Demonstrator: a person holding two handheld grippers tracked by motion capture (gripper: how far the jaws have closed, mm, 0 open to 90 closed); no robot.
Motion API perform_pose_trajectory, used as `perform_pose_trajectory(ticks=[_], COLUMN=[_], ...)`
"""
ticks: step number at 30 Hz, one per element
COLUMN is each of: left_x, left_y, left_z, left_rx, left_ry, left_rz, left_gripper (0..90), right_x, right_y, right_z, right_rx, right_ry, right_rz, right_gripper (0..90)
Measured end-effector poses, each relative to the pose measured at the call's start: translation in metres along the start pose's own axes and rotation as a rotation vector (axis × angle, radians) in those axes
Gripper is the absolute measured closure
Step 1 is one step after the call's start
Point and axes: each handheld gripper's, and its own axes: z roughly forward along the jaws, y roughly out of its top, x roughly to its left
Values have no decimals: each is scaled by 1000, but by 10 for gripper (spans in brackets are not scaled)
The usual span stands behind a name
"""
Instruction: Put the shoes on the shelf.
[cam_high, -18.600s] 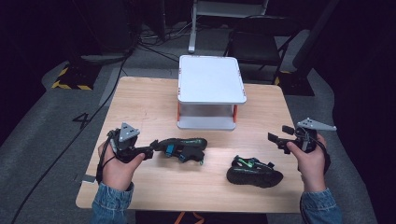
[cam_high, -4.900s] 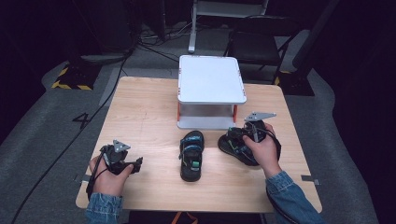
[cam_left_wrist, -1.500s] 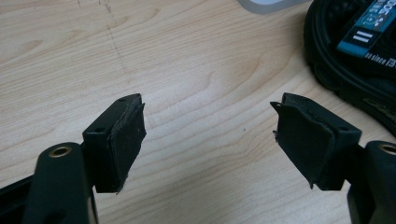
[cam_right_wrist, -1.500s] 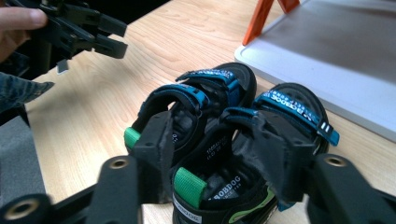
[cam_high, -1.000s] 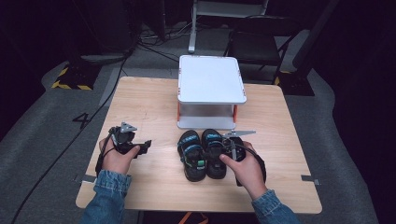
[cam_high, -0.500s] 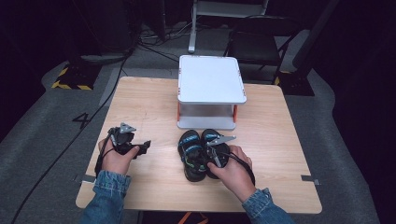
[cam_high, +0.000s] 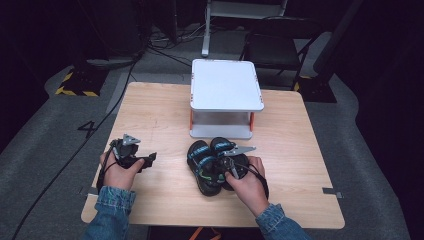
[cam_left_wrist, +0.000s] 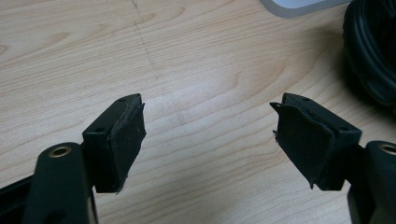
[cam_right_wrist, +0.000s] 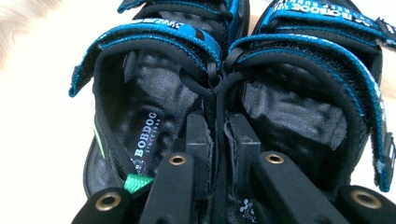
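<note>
Two black sandals with blue straps lie side by side in front of the white stand: the left sandal (cam_high: 199, 162) (cam_right_wrist: 140, 93) and the right sandal (cam_high: 223, 146) (cam_right_wrist: 303, 93). My right gripper (cam_high: 226, 168) (cam_right_wrist: 218, 135) reaches in from their heel end. Its jaws have just been closing and are now shut on the two touching inner sides of the pair, pinching them together. My left gripper (cam_high: 149, 160) (cam_left_wrist: 205, 135) rests low over bare table at the left, open with nothing between its pads.
A white two-level stand (cam_high: 225, 85) with orange legs sits at the table's far middle, just beyond the sandals' toes. The wooden table (cam_high: 160, 115) has bare room to the left and right of the sandals. Chairs and cables lie on the floor behind.
My right hand has shifted a little left over the sandals' heels and its jaws have closed on their inner sides. The left hand has stayed put.
</note>
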Motion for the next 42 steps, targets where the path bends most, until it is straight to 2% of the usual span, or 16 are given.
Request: perform_pose_trajectory(ticks=[7,9,15,20,23,24,27,29,32,35,38,39,40,42], left_x=[4,6,11,14,15,16,17,16,14,10,9,8,7,5], left_y=[-6,-9,-18,-23,-24,-24,-25,-25,-25,-23,-22,-21,-20,-19], left_z=[-6,-8,-14,-16,-16,-16,-15,-13,-12,-12,-11,-11,-9,-7], left_rx=[-2,1,7,8,10,10,11,19,16,15,16,18,20,21], left_ry=[13,18,29,31,27,26,24,22,21,15,12,12,5,2], left_rz=[-16,-22,-35,-51,-55,-57,-57,-53,-51,-46,-39,-40,-33,-30], left_gripper=[244,245,245,246,246,246,246,246,246,246,246,246,246,246], right_x=[-11,-24,-53,-72,-77,-80,-81,-79,-80,-81,-82,-83,-85,-85], right_y=[19,36,66,84,90,93,95,96,94,92,92,92,92,92], right_z=[-6,-5,20,46,56,64,66,67,68,71,70,69,67,62], right_rx=[-75,-100,-139,-162,-168,-176,-196,-217,-229,-273,-295,-305,-369,-394], right_ry=[6,-14,-91,-146,-166,-188,-210,-241,-254,-277,-268,-275,-269,-253], right_rz=[29,52,91,116,122,130,138,130,132,96,87,76,47,44], right_gripper=[818,817,817,816,817,816,818,818,815,754,703,612,505,455])
